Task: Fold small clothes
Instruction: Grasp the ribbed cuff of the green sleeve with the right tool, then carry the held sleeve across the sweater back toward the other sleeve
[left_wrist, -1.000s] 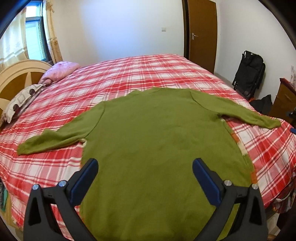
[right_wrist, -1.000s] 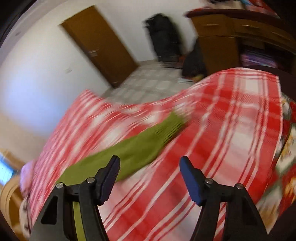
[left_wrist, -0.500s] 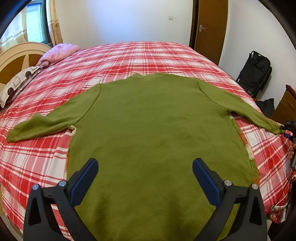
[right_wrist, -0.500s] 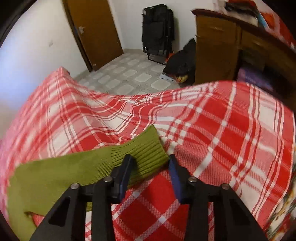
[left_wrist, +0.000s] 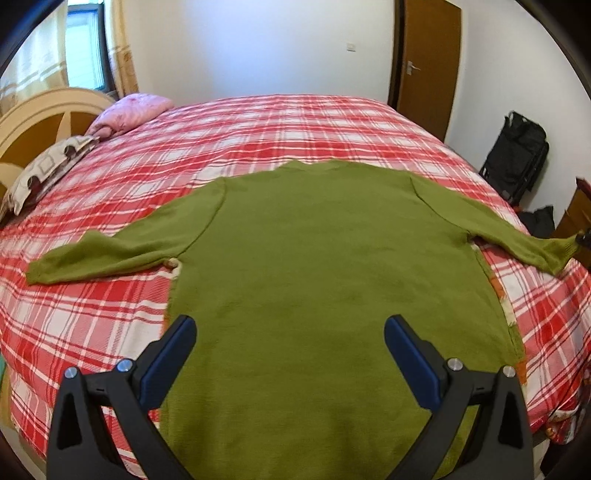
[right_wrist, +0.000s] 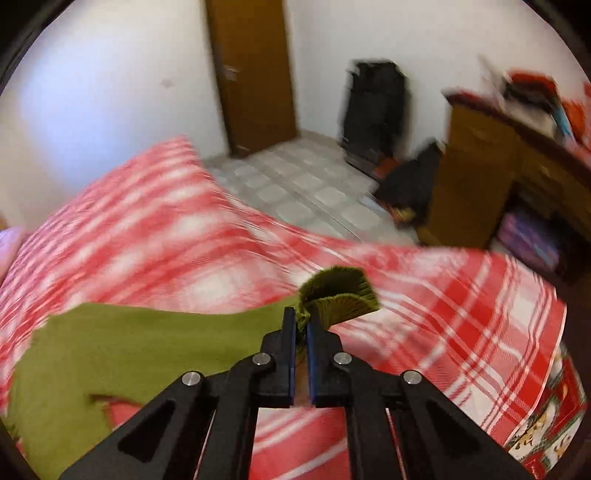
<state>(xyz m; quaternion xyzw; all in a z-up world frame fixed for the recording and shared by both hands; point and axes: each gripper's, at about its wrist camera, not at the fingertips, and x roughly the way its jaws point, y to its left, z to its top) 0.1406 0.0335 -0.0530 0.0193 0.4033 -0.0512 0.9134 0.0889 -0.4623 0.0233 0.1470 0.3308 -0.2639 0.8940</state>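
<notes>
A green long-sleeved sweater (left_wrist: 325, 258) lies flat, back up, on the red plaid bed (left_wrist: 258, 129), both sleeves spread out. My left gripper (left_wrist: 290, 339) hovers open over the lower body of the sweater, with nothing between its blue pads. At the far right of the left wrist view the right sleeve's cuff (left_wrist: 561, 251) is raised off the bed. In the right wrist view my right gripper (right_wrist: 301, 321) is shut on that ribbed cuff (right_wrist: 340, 291), which bunches up past the pads. The sleeve (right_wrist: 147, 332) trails to the left behind it.
Pillows (left_wrist: 129, 114) and a headboard (left_wrist: 33, 122) lie at the bed's far left. A brown door (right_wrist: 255, 70), a black bag (right_wrist: 376, 107) and a wooden dresser (right_wrist: 491, 177) stand beyond the bed's right edge, across a tiled floor (right_wrist: 295, 184).
My right gripper reached the right cuff, shut on it and lifted it off the bed while rolling. The left gripper drifted slightly over the sweater and stayed open.
</notes>
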